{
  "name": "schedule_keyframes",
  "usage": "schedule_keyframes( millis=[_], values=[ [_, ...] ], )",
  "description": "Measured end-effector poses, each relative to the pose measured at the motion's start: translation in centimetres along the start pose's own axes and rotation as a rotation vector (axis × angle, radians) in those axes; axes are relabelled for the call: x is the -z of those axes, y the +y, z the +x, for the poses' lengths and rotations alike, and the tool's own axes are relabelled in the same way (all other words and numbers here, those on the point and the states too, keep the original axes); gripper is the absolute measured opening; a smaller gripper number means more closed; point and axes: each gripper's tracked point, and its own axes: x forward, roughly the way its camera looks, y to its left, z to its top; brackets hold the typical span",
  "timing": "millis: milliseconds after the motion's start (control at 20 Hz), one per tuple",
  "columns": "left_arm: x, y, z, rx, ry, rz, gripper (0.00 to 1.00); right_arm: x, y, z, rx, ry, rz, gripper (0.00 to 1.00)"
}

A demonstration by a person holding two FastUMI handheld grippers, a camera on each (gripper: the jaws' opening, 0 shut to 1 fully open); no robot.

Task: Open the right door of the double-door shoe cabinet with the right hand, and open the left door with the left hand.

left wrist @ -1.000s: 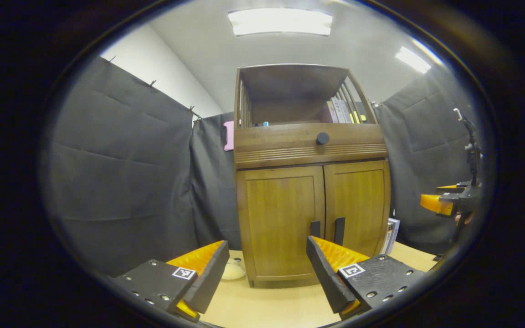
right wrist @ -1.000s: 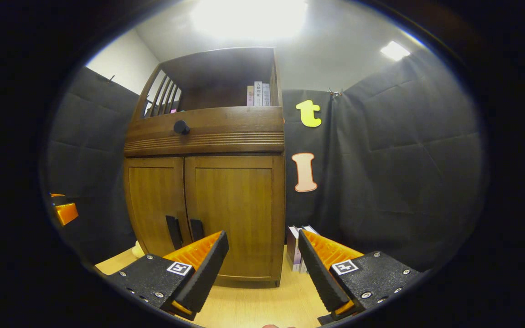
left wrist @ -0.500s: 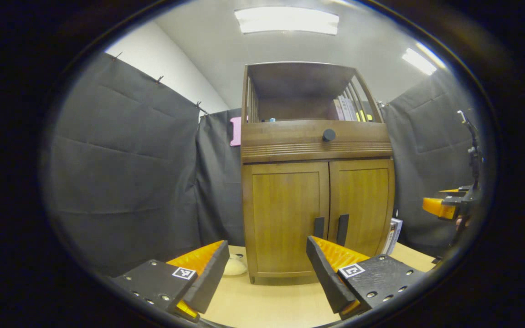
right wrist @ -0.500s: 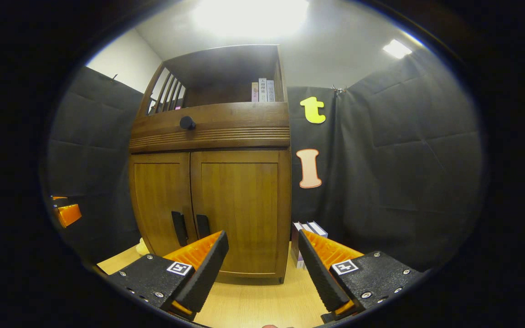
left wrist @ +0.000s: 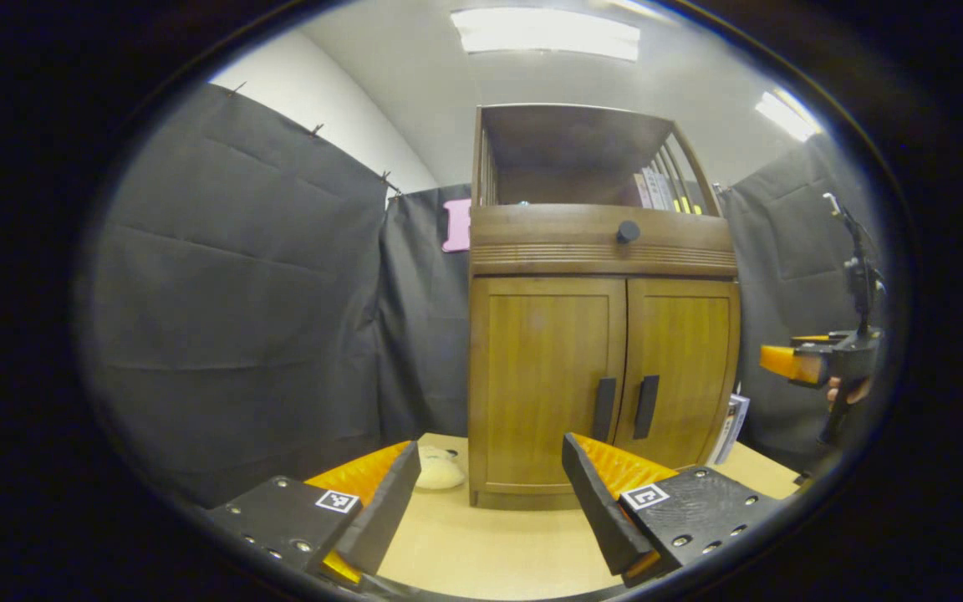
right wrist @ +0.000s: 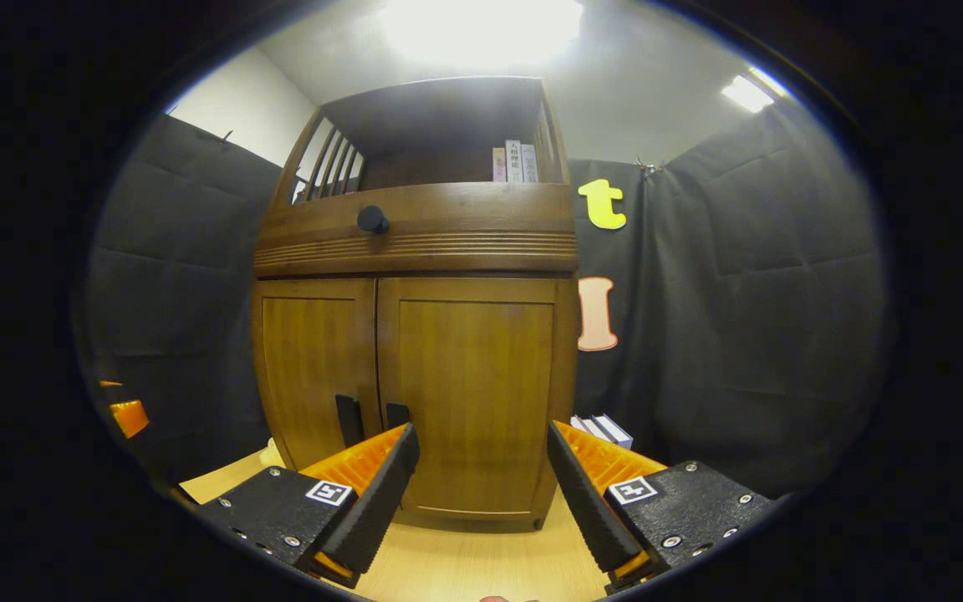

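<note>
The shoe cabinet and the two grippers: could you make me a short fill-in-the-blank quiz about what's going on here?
1. Both doors of the shoe cabinet are ____.
2. The dark handle on the left door runs ____, beside the seam between the doors.
3. The right gripper has its jaws ____ and holds nothing.
4. Above the doors, the drawer front carries a round black ____.

Missing words: closed; vertically; open; knob

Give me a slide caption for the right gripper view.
Open right gripper faces the closed right door of the shoe cabinet.
</note>
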Motion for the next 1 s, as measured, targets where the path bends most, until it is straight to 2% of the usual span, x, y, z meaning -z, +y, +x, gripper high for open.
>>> schedule_keyframes(
  millis=[250, 450, 500, 550, 600, 1000],
  values=[
    [1.6, 1.8, -1.1, -0.026, 0.035, -0.015, 1.0, -1.2, 4.1, 3.9, -0.062, -0.006, 0.003, 0.95],
    [2.6, 2.8, -1.7, -0.047, 0.067, -0.018, 1.0, -1.0, 6.5, 6.9, -0.074, 0.006, -0.027, 0.95],
    [3.0, 2.8, -1.9, -0.051, 0.075, -0.019, 0.97, -1.0, 7.1, 7.7, -0.077, 0.009, -0.024, 0.95],
    [3.1, 2.9, -2.0, -0.054, 0.082, -0.021, 1.0, -0.6, 7.6, 8.4, -0.083, 0.015, -0.019, 0.95],
    [3.6, 3.1, -2.0, -0.056, 0.09, -0.024, 0.97, -0.2, 8.1, 9.2, -0.087, 0.021, -0.012, 0.96],
    [6.0, 3.8, -1.0, -0.056, 0.155, -0.034, 1.0, 4.5, 9.8, 14.8, -0.059, 0.132, -0.012, 0.96]
  ],
)
